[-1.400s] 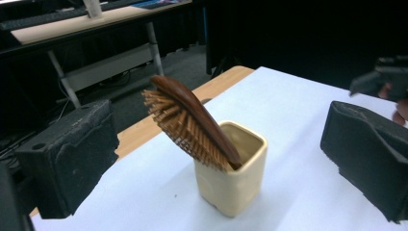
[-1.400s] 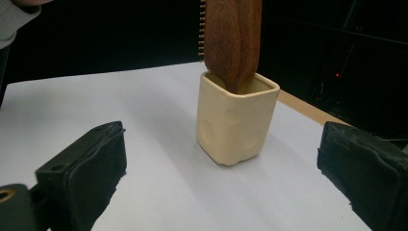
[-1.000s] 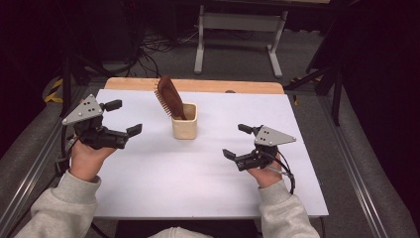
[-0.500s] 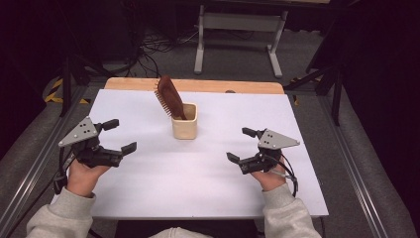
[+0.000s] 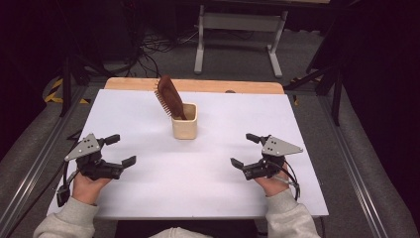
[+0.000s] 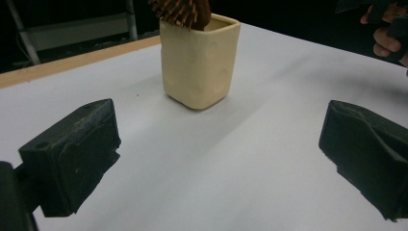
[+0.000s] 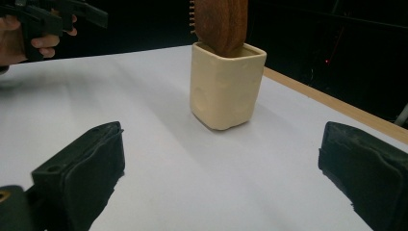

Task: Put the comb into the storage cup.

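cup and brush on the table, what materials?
The cream squarish cup looks like matte glazed ceramic, possibly moulded plastic: soft rounded corners, shallow dimples in its walls, no shine. The brown hairbrush standing in it looks like wood: a reddish, faintly grained back with a dull finish; its pale bristle pins could be wood or bamboo.

Two black jaws of the right gripper (image 7: 219, 183) are standing wide apart over the white desk (image 7: 159, 159). Ahead, a cream cup (image 7: 224, 86) is holding a brown hairbrush (image 7: 221, 21) near the desk's wooden edge. The left gripper (image 7: 53, 17) is showing at the far corner.
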Motion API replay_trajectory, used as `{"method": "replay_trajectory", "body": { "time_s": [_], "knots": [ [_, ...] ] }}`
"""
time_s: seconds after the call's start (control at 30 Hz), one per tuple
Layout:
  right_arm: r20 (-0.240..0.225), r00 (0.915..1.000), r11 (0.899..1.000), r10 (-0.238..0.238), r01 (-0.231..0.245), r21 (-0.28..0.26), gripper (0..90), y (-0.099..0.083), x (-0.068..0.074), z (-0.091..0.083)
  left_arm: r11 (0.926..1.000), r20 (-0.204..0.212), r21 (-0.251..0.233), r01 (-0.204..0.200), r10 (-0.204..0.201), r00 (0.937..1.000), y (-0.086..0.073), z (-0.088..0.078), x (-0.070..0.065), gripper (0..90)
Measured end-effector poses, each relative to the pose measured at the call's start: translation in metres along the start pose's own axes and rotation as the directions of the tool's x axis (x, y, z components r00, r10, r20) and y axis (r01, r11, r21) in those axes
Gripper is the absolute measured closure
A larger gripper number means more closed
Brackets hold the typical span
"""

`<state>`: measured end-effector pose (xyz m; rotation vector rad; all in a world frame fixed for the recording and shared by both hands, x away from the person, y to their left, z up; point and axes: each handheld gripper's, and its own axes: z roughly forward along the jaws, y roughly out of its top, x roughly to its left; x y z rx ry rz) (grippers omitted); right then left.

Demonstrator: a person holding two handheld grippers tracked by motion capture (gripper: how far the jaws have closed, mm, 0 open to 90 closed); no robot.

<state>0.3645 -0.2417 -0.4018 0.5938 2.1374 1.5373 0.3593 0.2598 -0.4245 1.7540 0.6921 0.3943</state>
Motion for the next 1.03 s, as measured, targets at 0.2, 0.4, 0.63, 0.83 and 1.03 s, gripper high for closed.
{"method": "replay_trajectory", "body": {
  "time_s": [0.2, 0.4, 0.63, 0.83, 1.03],
  "knots": [
    [-0.006, 1.0000, 1.000, -0.005, 0.005, 0.009, 2.6, -0.012, 0.002, -0.001, 0.9995, -0.010, 0.006, 0.032, -0.032, 0.9994, -0.022, 0.002, 0.003, 1.2],
    [0.006, 1.0000, 0.999, 0.006, -0.006, 0.031, 2.3, -0.021, 0.003, 0.000, 0.9996, -0.015, 0.014, 0.026, -0.026, 0.9995, -0.033, 0.005, 0.002, 0.9],
    [0.014, 0.9993, 0.999, 0.033, -0.034, 0.021, 2.2, -0.025, 0.001, -0.001, 0.9988, -0.031, 0.023, 0.044, -0.043, 0.9986, -0.036, 0.005, 0.006, 0.7],
    [0.016, 0.9994, 0.999, 0.030, -0.030, 0.021, 2.2, -0.025, 0.001, -0.001, 0.9984, -0.027, 0.041, 0.038, -0.037, 0.9989, -0.035, 0.004, 0.008, 0.7],
    [0.018, 0.9994, 0.999, 0.030, -0.030, 0.024, 2.2, -0.026, 0.002, -0.001, 0.9986, -0.044, 0.052, 0.004, -0.002, 0.9990, -0.030, 0.001, 0.009, 1.0]
  ]
}}
